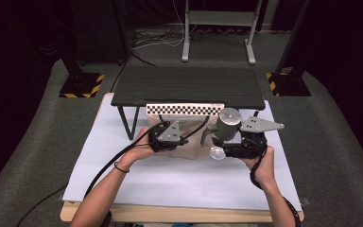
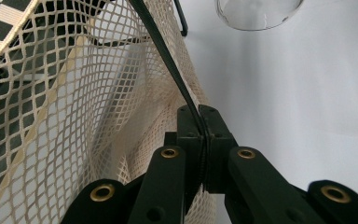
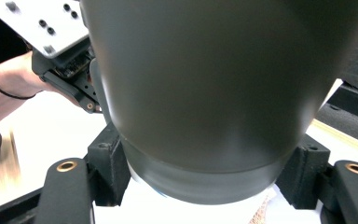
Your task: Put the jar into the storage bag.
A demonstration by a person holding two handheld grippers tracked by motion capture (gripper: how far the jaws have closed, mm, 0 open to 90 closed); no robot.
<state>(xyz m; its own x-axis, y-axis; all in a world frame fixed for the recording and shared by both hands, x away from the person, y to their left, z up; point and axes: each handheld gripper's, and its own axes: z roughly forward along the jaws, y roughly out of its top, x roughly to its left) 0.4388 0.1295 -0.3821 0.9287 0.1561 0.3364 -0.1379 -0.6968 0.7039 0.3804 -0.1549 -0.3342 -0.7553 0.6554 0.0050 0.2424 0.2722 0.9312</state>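
White board covers the counter (image 1: 179, 184), with a dark low rack (image 1: 189, 87) at twelve o'clock. Near the middle, the left hand-held gripper (image 2: 200, 122) is clamped on a black cord (image 2: 168, 65) of the cream mesh bag (image 2: 65, 116), which lies under the rack's front edge. At three o'clock from it, the right hand-held gripper (image 3: 205, 186) is clamped around a grey metal bottle (image 1: 228, 124), held just beside the bag's mouth.

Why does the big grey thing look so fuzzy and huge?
In the right gripper view the grey cylinder sits right against the lens, soft and out of focus. The high view shows it sharper, with dark surroundings. In the left gripper view the net is crisp.
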